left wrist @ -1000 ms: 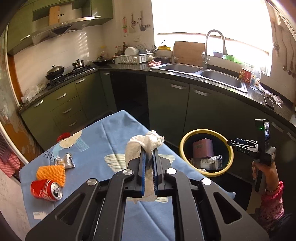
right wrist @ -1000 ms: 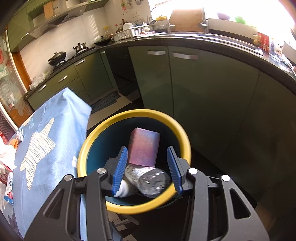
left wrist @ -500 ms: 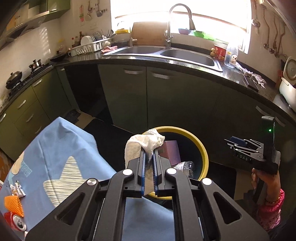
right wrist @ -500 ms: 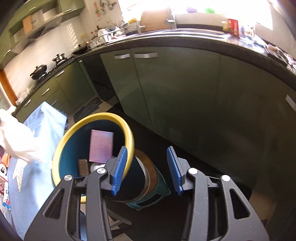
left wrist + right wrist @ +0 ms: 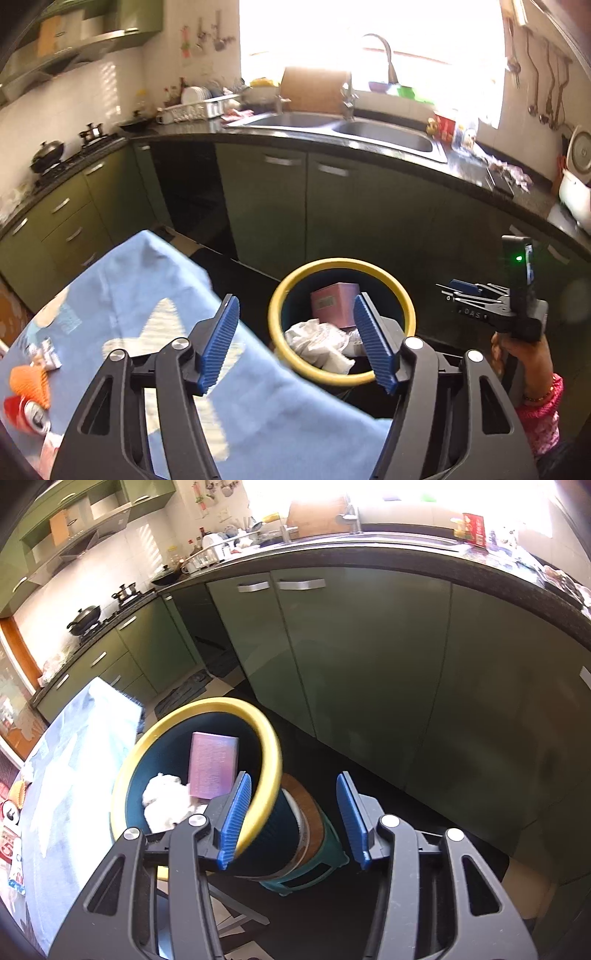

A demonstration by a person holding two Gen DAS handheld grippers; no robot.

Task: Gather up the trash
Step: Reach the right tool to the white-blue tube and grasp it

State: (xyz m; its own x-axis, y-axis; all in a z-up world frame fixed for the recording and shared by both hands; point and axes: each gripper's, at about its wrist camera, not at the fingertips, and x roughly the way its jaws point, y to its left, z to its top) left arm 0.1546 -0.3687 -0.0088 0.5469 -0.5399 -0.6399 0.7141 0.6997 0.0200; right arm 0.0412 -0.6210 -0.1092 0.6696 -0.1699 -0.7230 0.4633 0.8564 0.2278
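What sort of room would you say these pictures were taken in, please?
A home kitchen, most likely: a steel double sink with a tap sits in a dark counter over green cabinets, and a wok on a gas hob stands further along.

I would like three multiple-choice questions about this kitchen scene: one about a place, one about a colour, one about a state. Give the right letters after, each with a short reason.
1. Where is the crumpled white tissue?
A. inside the bin
B. on the blue tablecloth
C. in the sink

2. What colour is the rim of the bin?
A. red
B. yellow
C. white

3. What is the state of the left claw?
A. shut on the tissue
B. shut on a can
C. open, holding nothing

Answers:
1. A: the tissue lies in the bin beside the pink box.
2. B: a yellow ring tops the dark bin.
3. C: its blue pads stand apart, having just opened, with nothing between them.
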